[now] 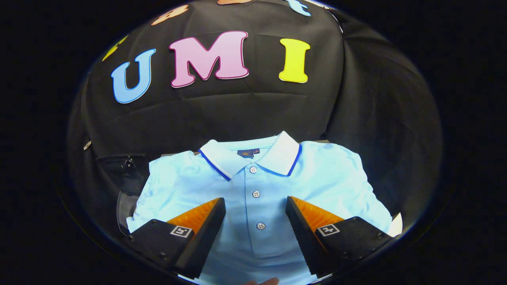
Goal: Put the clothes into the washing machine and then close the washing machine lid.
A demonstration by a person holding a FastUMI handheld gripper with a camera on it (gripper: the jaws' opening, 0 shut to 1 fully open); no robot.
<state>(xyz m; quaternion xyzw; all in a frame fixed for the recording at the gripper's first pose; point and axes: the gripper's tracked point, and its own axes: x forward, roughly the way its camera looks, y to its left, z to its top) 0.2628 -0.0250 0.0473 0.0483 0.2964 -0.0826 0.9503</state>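
A light blue polo shirt [257, 190] lies spread flat, its white collar with a blue stripe pointing away from me. Its row of buttons runs straight between my fingers. My gripper [256, 204] is open and hovers over the shirt's chest, one finger on each side of the button placket, nothing pressed between them. A dark object with a rounded glossy part [126, 182] sits just past the shirt's left sleeve; it may be the washing machine, but I cannot tell.
The black cloth wall [245, 111] stands close behind the shirt and wraps round on the right. A small white patch [396, 225] shows by the shirt's right sleeve. A bit of a hand [263, 281] shows under the fingers.
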